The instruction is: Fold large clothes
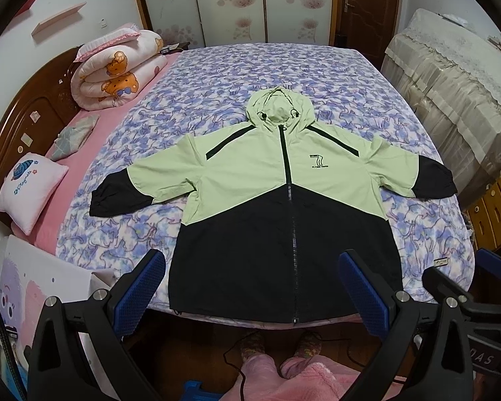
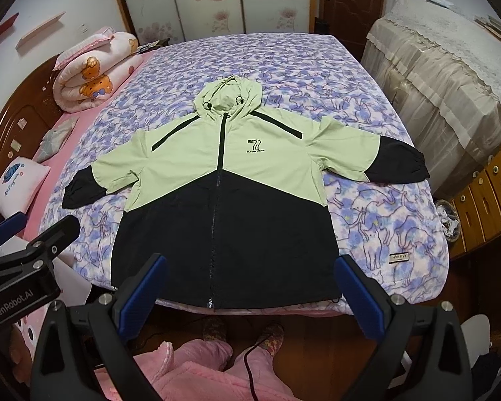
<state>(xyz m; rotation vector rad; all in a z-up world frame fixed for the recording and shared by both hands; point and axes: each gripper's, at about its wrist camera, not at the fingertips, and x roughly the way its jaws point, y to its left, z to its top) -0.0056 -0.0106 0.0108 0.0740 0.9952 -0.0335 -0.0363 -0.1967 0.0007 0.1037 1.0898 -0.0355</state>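
Left wrist view looks over a jacket (image 1: 277,207) spread flat, front up and zipped, on a bed (image 1: 237,67) covered with a purple-patterned blanket. Its hood (image 1: 279,107) points to 12 o'clock, its sleeves reach out to 9 and 3 o'clock, and its black hem lies at the bed edge at 6 o'clock. The left gripper (image 1: 252,285) hovers above that hem with its fingers (image 1: 140,287) spread wide, holding nothing. Right wrist view shows the right gripper (image 2: 250,289) likewise wide open and empty over the hem, with the left gripper's black body at 9 o'clock. A rolled quilt (image 1: 116,70) and a pillow (image 1: 29,190) lie at 10 and 9 o'clock. Slippered feet (image 2: 240,334) stand on the floor at 6 o'clock.
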